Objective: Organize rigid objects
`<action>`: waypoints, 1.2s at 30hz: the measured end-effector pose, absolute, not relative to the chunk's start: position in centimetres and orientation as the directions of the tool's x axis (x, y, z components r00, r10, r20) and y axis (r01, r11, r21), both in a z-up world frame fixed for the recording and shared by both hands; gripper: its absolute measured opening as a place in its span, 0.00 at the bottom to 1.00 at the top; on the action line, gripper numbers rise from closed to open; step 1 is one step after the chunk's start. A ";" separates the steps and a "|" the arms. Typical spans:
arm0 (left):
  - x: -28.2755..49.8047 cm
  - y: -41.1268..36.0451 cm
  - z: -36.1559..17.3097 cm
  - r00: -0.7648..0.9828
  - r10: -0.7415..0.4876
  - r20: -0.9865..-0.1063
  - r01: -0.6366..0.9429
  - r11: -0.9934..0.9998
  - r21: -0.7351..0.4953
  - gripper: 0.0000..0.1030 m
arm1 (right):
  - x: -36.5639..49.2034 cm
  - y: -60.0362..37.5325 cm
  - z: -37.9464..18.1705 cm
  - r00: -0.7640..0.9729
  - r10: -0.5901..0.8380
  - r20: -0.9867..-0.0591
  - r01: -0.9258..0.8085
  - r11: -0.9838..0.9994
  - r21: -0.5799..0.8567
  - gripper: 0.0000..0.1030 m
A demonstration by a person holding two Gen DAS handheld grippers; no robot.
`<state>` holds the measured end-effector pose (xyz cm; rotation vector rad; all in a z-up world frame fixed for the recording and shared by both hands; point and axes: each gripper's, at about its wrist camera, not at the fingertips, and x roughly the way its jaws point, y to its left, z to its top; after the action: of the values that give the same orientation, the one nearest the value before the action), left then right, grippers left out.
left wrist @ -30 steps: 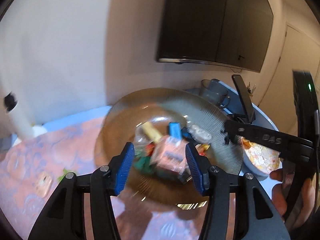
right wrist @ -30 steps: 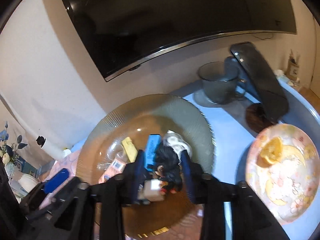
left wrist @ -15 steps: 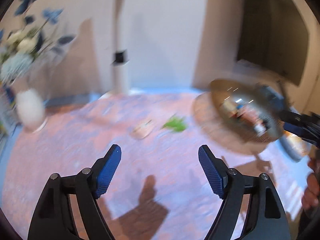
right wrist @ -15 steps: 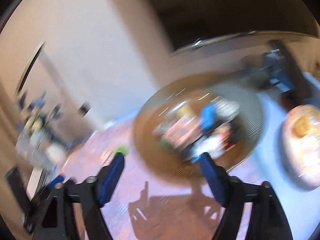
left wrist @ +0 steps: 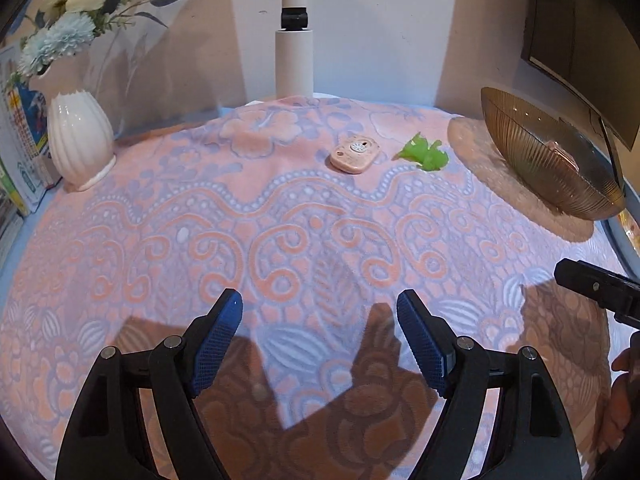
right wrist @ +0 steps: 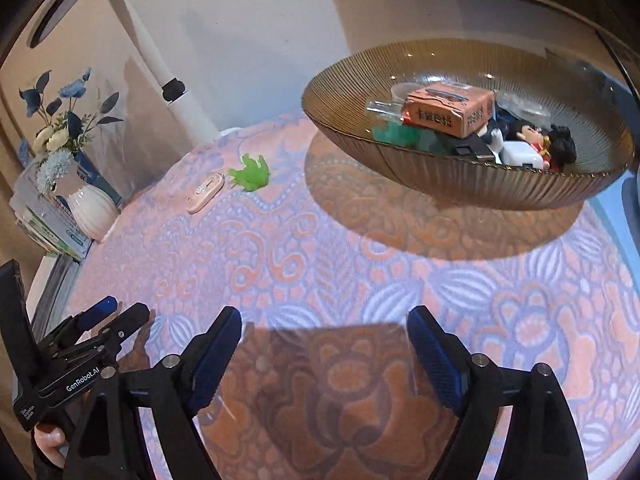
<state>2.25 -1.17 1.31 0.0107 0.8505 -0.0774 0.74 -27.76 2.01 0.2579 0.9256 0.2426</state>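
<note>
Patterned pink cloth (left wrist: 280, 208) covers the table before a pale wall (left wrist: 380, 28).

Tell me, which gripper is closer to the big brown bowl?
Right. The right gripper hovers just in front of the bowl; the left gripper is farther off, with the bowl away at its right edge.

Under and ahead of both pairs of jaws the cloth (left wrist: 320, 216) is salmon pink with lavender and white scrolls, dots and flowers. The jaw pads (right wrist: 216, 360) are dark blue on black arms. Ahead of the left jaws lie a pale pink tag (left wrist: 355, 155) and a bright green toy (left wrist: 424, 153). Ahead and right of the right jaws, the ribbed bowl (right wrist: 460, 184) is amber-brown (see-through), with an orange-brown box (right wrist: 448, 112) inside. Far left, a ribbed vase (left wrist: 78, 138) is white, with pale blue and cream flowers (left wrist: 68, 12).
</note>
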 end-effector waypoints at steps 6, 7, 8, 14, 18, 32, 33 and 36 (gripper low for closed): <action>2.1 -1.6 1.2 0.651 -0.052 -0.757 0.071 0.997 -0.007 0.77 | 0.7 -25.6 1.8 0.577 0.221 -0.786 -0.113 0.975 0.191 0.89; 2.2 -1.6 1.1 0.645 -0.047 -0.763 0.069 0.998 -0.002 0.78 | 0.7 -25.4 1.8 0.575 0.212 -0.790 -0.116 0.977 0.177 0.90; 2.4 -1.7 0.9 0.638 -0.039 -0.769 0.065 0.998 0.004 0.78 | 0.7 -25.3 1.7 0.574 0.204 -0.793 -0.119 0.979 0.166 0.90; 3.8 -0.7 1.1 0.577 -0.114 -0.809 0.107 0.992 -0.064 0.78 | 1.3 -24.9 1.7 0.547 0.203 -0.812 -0.137 0.979 0.152 0.94; 6.5 -0.7 2.9 0.592 -0.161 -0.790 0.185 0.981 -0.062 0.78 | 3.3 -23.6 3.0 0.523 0.299 -0.798 -0.209 0.953 0.221 0.85; 17.1 -2.9 0.8 0.571 -0.215 -0.792 0.311 0.950 -0.034 0.53 | 16.7 -18.1 1.4 0.553 0.302 -0.776 -0.211 0.952 0.220 0.54; 16.9 -3.0 0.7 0.576 -0.214 -0.788 0.316 0.948 -0.027 0.53 | 17.2 -18.1 1.2 0.552 0.304 -0.776 -0.212 0.952 0.223 0.55; 16.5 -3.9 0.7 0.597 -0.181 -0.782 0.323 0.946 0.027 0.52 | 17.5 -16.6 1.3 0.568 0.249 -0.785 -0.230 0.963 0.139 0.55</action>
<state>16.45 -3.89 0.69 0.1731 0.8849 -0.2946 17.50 -16.64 1.28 0.0221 0.9251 0.2815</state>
